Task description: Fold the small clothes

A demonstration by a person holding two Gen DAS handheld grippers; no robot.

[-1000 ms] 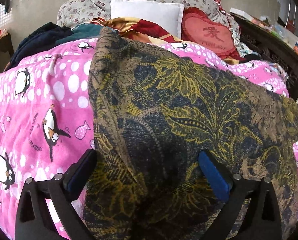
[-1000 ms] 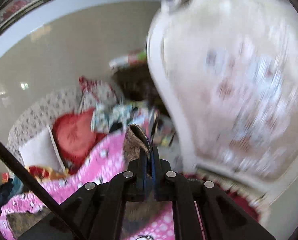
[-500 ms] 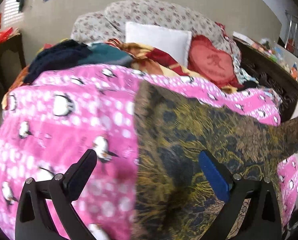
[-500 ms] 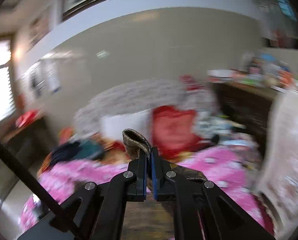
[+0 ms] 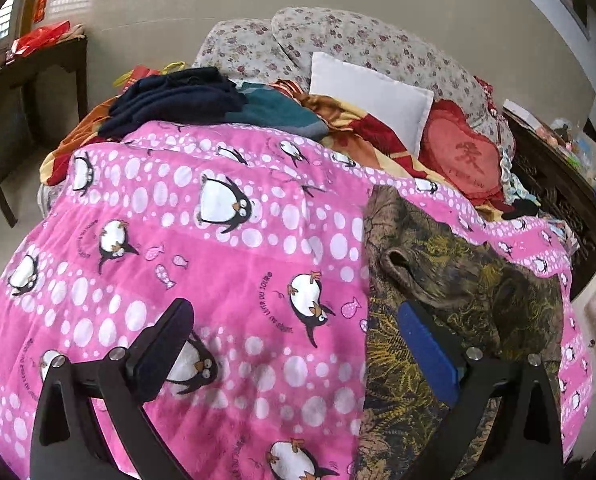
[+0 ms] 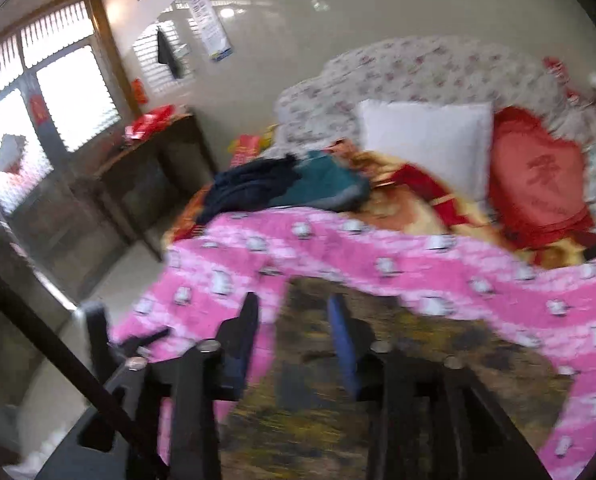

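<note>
A brown garment with gold and navy leaf print (image 5: 450,292) lies folded over on itself on the right part of a pink penguin blanket (image 5: 225,264). A rolled edge of it sticks up near its far left side. My left gripper (image 5: 293,340) is open just above the blanket, its right finger (image 5: 422,344) over the garment's left edge and its left finger over bare blanket. In the blurred right wrist view, my right gripper (image 6: 293,320) hovers over the garment (image 6: 338,408). Its jaws are opening and nothing is between them.
A heap of navy and teal clothes (image 5: 185,96) lies at the far end of the bed, beside a white pillow (image 5: 370,96) and a red heart cushion (image 5: 466,160). A dark wooden table (image 5: 29,64) stands left of the bed, dark carved furniture (image 5: 558,192) right of it.
My right gripper swung across the bed with the garment's corner pinched, then let it go. The garment went from spread out to folded. My left gripper drew back to the left, off the cloth.
</note>
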